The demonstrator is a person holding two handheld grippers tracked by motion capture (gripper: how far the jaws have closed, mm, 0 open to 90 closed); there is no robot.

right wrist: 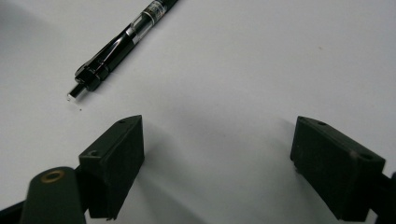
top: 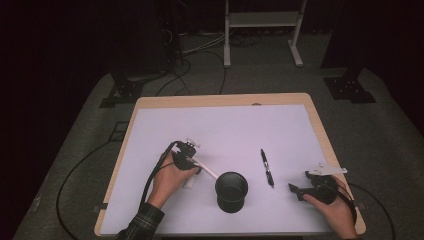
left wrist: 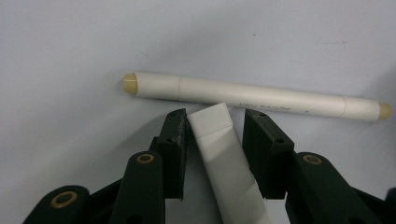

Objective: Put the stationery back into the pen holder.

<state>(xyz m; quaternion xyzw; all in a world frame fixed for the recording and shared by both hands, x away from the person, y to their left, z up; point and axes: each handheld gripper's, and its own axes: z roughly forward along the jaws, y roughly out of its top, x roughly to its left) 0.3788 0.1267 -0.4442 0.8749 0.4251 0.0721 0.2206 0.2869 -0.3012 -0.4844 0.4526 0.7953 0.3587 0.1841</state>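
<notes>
My left gripper has its jaws closed on a white flat-sided capped stick, which slants between the pads. Just past the fingertips a long white marker with tan ends lies flat on the white table sheet. From above, the left gripper sits left of a black cup, with the marker lying between them. My right gripper hovers open over bare sheet, and a black pen lies beyond its left jaw. In the high view the right gripper is right of the pen.
The wooden table carries the white sheet, whose far half is bare. Cables trail from both grippers off the table's sides. Beyond the table stand a white frame and dark stand bases on grey carpet.
</notes>
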